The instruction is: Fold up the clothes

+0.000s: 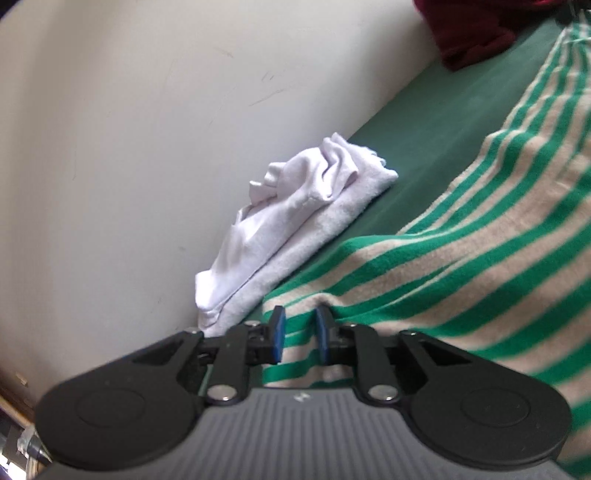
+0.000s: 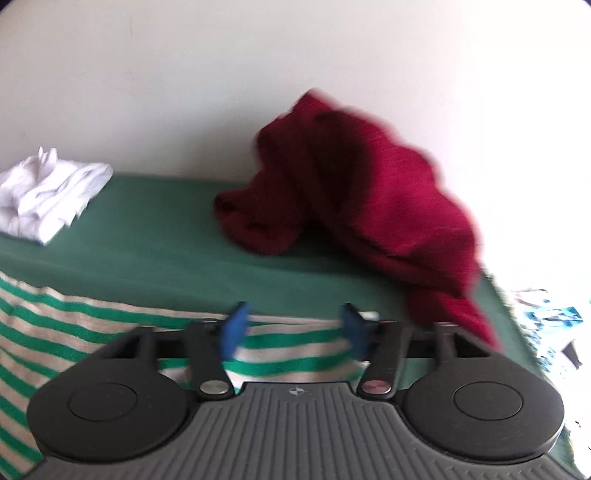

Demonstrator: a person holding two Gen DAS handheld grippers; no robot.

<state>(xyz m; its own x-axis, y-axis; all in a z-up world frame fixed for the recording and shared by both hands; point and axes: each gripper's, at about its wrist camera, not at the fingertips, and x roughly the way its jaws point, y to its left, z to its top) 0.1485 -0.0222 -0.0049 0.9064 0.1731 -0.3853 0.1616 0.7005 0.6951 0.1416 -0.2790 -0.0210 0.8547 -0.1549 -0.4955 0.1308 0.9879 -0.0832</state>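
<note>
On a green-covered table (image 1: 461, 110) pushed against a pale wall (image 1: 129, 129), the left wrist view shows the left gripper (image 1: 300, 332) low at 6 o'clock, its blue pads parted with a ridge of the green-and-beige striped garment (image 1: 480, 240) between them; whether they pinch the cloth cannot be told. A white garment (image 1: 295, 214), roughly folded, lies by the wall at 11 o'clock from the gripper, and a dark red garment (image 1: 469, 33) sits heaped at 1 o'clock. In the right wrist view, the right gripper (image 2: 293, 328) hangs released, jaws well apart above the striped garment's far edge (image 2: 92, 325), gripping nothing. The white garment (image 2: 48, 195) rests at 10 o'clock, the crumpled red one (image 2: 362, 199) at 1 o'clock. By the look of it, one piece is done, the striped one is being handled, and the red one remains unfolded.
</note>
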